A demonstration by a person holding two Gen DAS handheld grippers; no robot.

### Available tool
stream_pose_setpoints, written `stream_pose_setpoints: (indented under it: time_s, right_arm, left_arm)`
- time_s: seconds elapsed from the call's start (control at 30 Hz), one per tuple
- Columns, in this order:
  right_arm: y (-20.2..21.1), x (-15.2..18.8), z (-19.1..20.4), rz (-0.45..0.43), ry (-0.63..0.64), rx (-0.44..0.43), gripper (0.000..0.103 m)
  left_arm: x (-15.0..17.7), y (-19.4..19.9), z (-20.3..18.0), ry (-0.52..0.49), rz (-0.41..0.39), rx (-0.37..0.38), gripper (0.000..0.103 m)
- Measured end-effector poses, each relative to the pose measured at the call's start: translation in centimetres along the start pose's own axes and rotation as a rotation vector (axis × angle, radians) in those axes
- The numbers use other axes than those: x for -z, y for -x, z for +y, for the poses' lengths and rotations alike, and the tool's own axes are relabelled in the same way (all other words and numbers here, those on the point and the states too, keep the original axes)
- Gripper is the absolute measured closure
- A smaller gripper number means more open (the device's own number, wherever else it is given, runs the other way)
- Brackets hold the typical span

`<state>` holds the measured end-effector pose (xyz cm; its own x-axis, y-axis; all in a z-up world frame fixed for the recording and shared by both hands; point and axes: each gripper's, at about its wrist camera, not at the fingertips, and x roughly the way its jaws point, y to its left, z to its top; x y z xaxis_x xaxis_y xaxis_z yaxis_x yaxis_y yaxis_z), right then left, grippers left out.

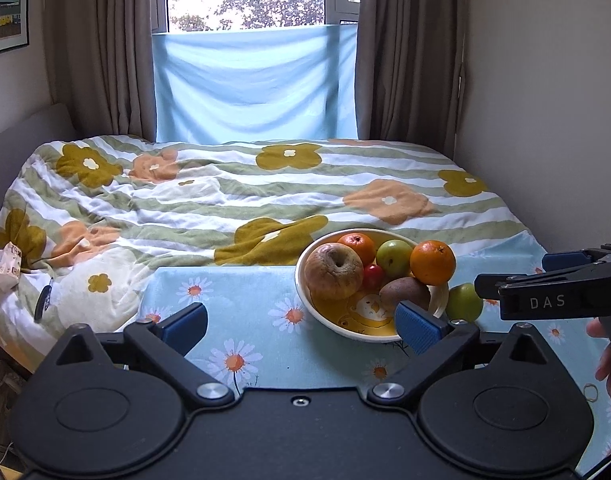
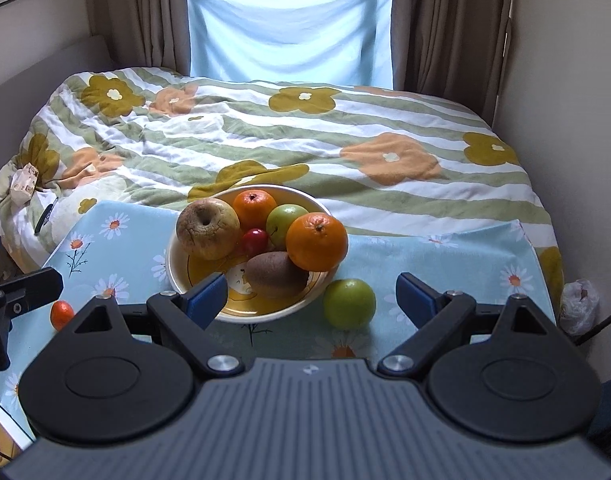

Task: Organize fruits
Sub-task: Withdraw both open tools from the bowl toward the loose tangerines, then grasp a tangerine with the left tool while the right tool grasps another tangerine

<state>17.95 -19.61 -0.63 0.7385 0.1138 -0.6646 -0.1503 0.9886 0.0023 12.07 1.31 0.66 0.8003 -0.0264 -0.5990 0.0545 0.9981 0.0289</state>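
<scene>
A white and yellow bowl point(image 1: 317, 312) point(image 2: 177, 276) on the daisy tablecloth holds a wrinkled apple point(image 1: 333, 271) point(image 2: 207, 229), two oranges point(image 1: 432, 262) point(image 2: 316, 242), a green apple point(image 2: 285, 222), a small red fruit point(image 2: 255, 240) and a kiwi point(image 2: 276, 274). A loose green apple point(image 2: 348, 303) point(image 1: 464, 302) lies on the cloth right of the bowl, between my right gripper's point(image 2: 311, 300) open fingers. A small orange point(image 2: 61, 314) lies at the left. My left gripper point(image 1: 301, 330) is open and empty, in front of the bowl.
The table with the blue daisy cloth point(image 2: 117, 240) stands against a bed with a flowered quilt point(image 2: 305, 140). A wall is close on the right. A white plastic bag point(image 2: 579, 304) lies by the table's right edge. Curtains and a window are behind the bed.
</scene>
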Motion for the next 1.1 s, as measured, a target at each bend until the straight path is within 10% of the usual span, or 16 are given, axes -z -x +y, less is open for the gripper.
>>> stream_pose_setpoints:
  time_s: [0.57, 1.1]
  right_arm:
    - [3.0, 8.1, 0.5, 0.036, -0.094, 0.069, 0.000]
    - [-1.3, 12.2, -1.3, 0.082, -0.103, 0.128, 0.000]
  left_arm:
    - [5.0, 1.4, 2.7, -0.014, 0.042, -0.009, 0.001]
    - [7.7, -6.7, 6.8, 0.029, 0.188, -0.130, 0.009]
